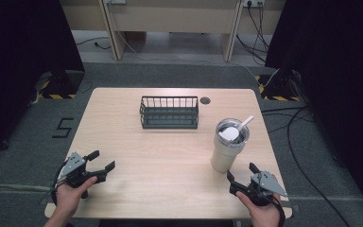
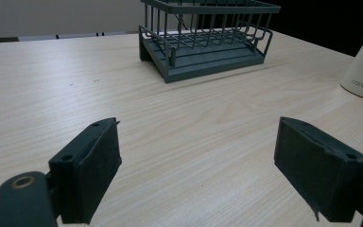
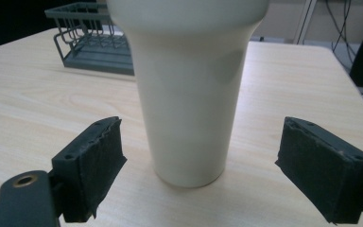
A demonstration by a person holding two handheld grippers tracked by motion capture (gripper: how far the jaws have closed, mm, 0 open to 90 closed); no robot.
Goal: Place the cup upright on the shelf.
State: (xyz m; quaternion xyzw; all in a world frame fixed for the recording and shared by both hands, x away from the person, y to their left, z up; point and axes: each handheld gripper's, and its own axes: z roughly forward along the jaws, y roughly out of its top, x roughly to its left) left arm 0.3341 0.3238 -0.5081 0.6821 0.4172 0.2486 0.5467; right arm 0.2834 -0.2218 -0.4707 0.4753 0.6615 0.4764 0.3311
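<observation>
A: Object in hand's reach: cream tumbler (image 1: 229, 147), upright on the right half of the table (image 1: 170, 156), clear lid with a white straw (image 1: 245, 123) leaning out of it. In the right gripper view it stands dead centre between the jaws, just ahead of them, not touched.

B: Handling estimate?

A: Rigid wall, smooth and probably slick; tapers to a narrower foot. Contents not visible through the wall, so weight unknown; treat as possibly full and top-heavy. Lid and straw look like the weak parts; keep off them.

B: Grip site?

A: Lower-to-mid body, where the taper is straight, pads square to the wall. Too near the foot and it may tip; on the flared upper section the pads could slide.

B: Tool state?

A: Right gripper (image 1: 246, 177) spread wide, nothing held, lined up on the tumbler. Left gripper (image 1: 97, 163) likewise spread and empty, over bare table at the near-left edge, well apart.

B: Surroundings?

A: Dark wire basket (image 1: 169, 112) at the far centre of the table, appears empty, apart from the tumbler.
</observation>
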